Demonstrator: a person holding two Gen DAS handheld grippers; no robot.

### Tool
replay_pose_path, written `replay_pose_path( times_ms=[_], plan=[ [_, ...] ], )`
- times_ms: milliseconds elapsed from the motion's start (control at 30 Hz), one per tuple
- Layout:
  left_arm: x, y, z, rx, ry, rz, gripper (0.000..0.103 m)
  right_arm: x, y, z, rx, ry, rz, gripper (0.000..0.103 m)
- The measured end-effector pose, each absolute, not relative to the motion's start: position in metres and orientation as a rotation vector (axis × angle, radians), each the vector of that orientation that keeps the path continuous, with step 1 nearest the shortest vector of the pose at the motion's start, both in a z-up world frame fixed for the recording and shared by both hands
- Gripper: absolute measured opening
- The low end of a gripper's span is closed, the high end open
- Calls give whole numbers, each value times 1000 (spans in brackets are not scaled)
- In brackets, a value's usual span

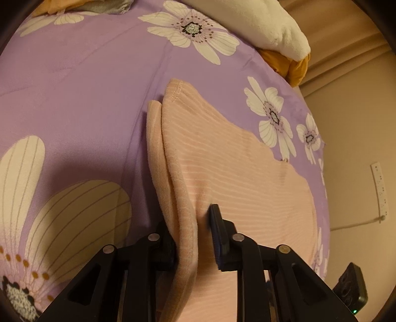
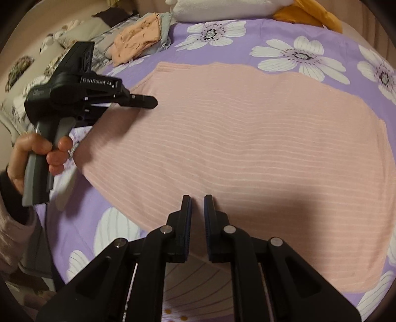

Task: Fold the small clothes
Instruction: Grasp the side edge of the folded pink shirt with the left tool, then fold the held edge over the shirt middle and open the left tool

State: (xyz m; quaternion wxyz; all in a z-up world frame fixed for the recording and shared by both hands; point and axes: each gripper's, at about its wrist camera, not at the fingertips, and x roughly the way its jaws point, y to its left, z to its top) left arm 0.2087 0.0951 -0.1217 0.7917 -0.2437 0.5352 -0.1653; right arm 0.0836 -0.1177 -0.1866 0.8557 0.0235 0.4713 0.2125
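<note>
A pink ribbed garment (image 2: 247, 148) lies spread on a bed covered by a lilac sheet printed with large white flowers (image 2: 329, 32). In the right wrist view the garment fills the middle of the bed, mostly flat, its faint pale stripes running across.

The left tongs (image 1: 193, 237) are closed on a raised fold at the garment's left edge (image 1: 188, 242): the cloth stands up between the two black fingers, the right finger (image 1: 217, 235) pressing its side and the left one mostly hidden behind the fold. In the same view a doubled layer of the pink cloth runs away up the bed to a stitched hem. Seen from the right wrist camera, the left tongs (image 2: 148, 102) reach in over the garment's left border, held by a hand (image 2: 42, 153) wrapped around the grey handle, with a dark cuff and a pale sleeve below it.

The right tongs (image 2: 197, 205) hang over the garment's near edge with the fingers almost together, a narrow slit between the pads and no cloth in it.

At the head of the bed lie a white plush blanket (image 2: 222, 8), an orange cloth (image 2: 309, 14) and a peach and grey pile of clothes (image 2: 138, 37)
</note>
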Motion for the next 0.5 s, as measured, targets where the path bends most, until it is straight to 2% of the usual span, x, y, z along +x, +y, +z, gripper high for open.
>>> replay_pose_path(
  times_ms=[267, 500],
  plan=[
    [203, 80, -84, -468, 1101, -344, 14, 71, -156, -173, 240, 932, 444, 13],
    [201, 28, -46, -327, 1076, -356, 14, 62, -198, -156, 356, 829, 398, 13]
  ],
)
